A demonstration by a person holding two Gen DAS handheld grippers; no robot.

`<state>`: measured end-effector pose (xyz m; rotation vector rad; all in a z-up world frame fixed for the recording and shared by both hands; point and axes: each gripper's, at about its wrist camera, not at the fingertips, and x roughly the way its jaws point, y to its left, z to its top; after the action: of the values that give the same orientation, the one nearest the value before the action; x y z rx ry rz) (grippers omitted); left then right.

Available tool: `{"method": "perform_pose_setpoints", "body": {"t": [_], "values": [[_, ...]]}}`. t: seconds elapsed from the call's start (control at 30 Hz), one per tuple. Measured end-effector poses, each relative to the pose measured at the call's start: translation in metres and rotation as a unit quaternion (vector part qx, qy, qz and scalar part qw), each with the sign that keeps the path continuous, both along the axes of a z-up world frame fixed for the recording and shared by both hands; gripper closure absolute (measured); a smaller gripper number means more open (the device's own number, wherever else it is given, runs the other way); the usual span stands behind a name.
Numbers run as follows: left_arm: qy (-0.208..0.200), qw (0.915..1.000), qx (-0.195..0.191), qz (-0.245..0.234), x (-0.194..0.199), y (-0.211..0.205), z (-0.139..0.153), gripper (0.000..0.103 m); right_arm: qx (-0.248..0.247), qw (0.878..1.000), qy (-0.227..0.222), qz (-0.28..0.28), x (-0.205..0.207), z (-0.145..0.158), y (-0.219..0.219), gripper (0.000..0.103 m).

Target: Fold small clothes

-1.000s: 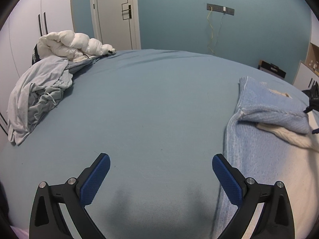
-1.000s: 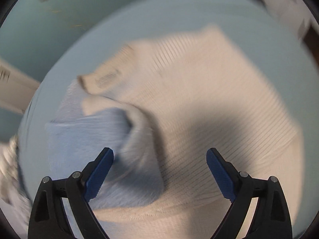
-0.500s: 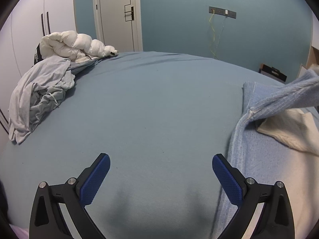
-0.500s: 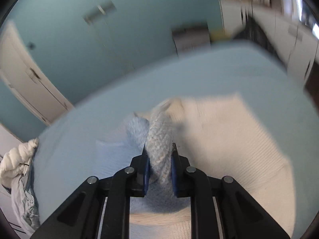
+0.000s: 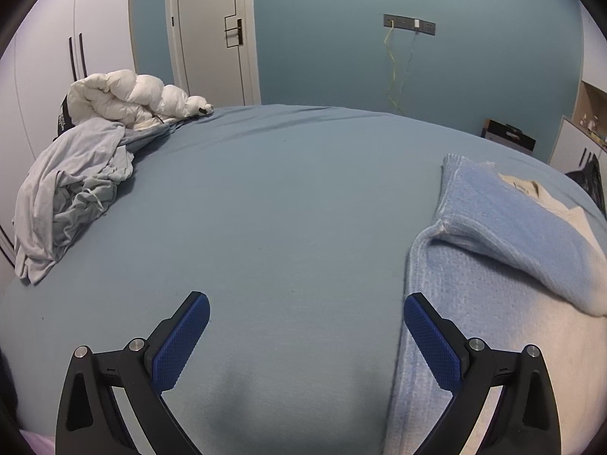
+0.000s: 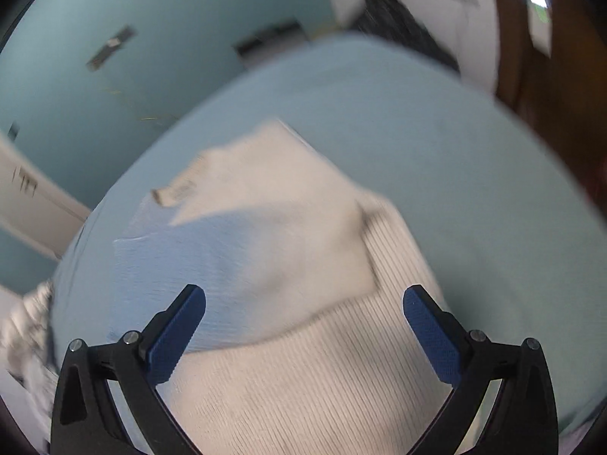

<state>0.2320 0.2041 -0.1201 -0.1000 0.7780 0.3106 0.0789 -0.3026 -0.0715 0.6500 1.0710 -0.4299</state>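
Observation:
A knit sweater (image 6: 311, 345), cream fading to light blue, lies flat on the blue bed. Its light-blue sleeve (image 6: 242, 261) lies folded across the body. In the left wrist view the sweater (image 5: 493, 265) lies at the right. My right gripper (image 6: 303, 326) is open and empty, hovering over the sweater's middle. My left gripper (image 5: 303, 335) is open and empty above bare sheet, its right finger at the sweater's left edge.
A heap of grey clothes (image 5: 72, 197) and a white puffy jacket (image 5: 125, 98) lie at the bed's far left corner. The blue bedsheet (image 5: 284, 197) spreads between them and the sweater. A door and a blue wall stand behind the bed.
My right gripper was shut on the sleeve and held it up; it has let go and opened, and the sleeve now lies across the sweater body. The left gripper stayed put.

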Motion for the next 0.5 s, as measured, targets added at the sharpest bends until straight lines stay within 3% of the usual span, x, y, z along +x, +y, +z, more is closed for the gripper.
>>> {"method": "perform_pose_setpoints", "body": {"t": [0.1, 0.27, 0.43, 0.5], "values": [[0.005, 1.0000, 0.006, -0.002, 0.002, -0.002, -0.003, 0.000, 0.053, 0.998, 0.035, -0.020, 0.007, -0.049, -0.026, 0.001], [0.011, 0.9998, 0.012, -0.006, 0.004, -0.005, -0.007, 0.000, 0.033, 0.998, 0.046, -0.015, 0.025, -0.079, -0.033, 0.001], [0.015, 0.9998, 0.013, -0.004, 0.006, -0.006, -0.010, 0.000, -0.053, 0.993, 0.062, 0.083, 0.065, -0.080, -0.004, 0.001], [0.017, 0.9997, 0.014, -0.006, 0.007, -0.007, -0.011, 0.000, -0.061, 0.986, 0.077, 0.132, 0.083, -0.103, 0.009, 0.001]]}}
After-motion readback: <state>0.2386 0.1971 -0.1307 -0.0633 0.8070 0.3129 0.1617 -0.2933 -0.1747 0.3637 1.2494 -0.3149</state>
